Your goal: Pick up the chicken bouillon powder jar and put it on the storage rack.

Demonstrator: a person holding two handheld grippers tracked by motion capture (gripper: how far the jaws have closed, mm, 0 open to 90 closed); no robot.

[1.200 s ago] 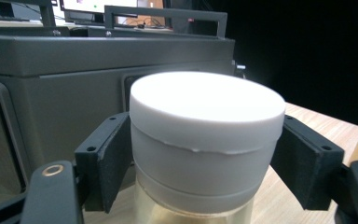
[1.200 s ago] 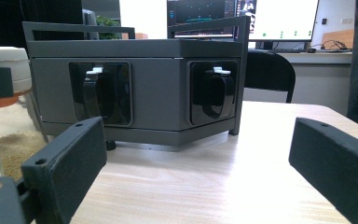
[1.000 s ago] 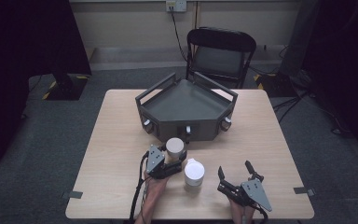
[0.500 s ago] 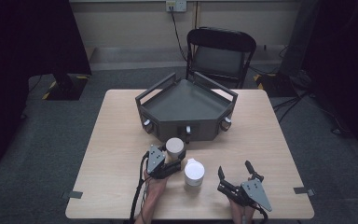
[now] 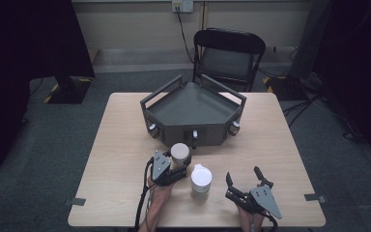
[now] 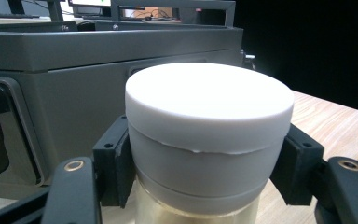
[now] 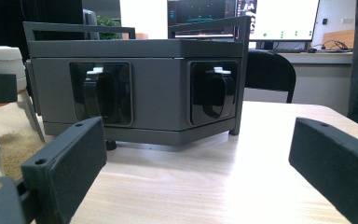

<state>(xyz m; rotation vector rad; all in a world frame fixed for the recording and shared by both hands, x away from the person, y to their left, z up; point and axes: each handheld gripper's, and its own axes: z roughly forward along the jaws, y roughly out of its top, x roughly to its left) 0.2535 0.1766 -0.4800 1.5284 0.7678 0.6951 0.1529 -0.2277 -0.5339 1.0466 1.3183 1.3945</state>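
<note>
A jar with a pale round lid (image 5: 179,152) stands on the wooden table (image 5: 121,145), just in front of the dark grey tray box (image 5: 193,104). My left gripper (image 5: 178,165) is shut on it. In the left gripper view both black pads press the sides of the jar (image 6: 209,140) below its white lid, and the left gripper (image 6: 209,177) stays low on the table. A second white-lidded jar (image 5: 201,178) stands free to its right. My right gripper (image 5: 243,175) rests near the front edge, open and holding nothing, with its jaws wide apart (image 7: 200,163) facing the tray box (image 7: 135,88).
The tray box has raised rails and round knobs along its front faces. A black chair (image 5: 229,58) stands behind the table. Bare tabletop lies to the left and right of the box. Tape marks sit at the table's front corners.
</note>
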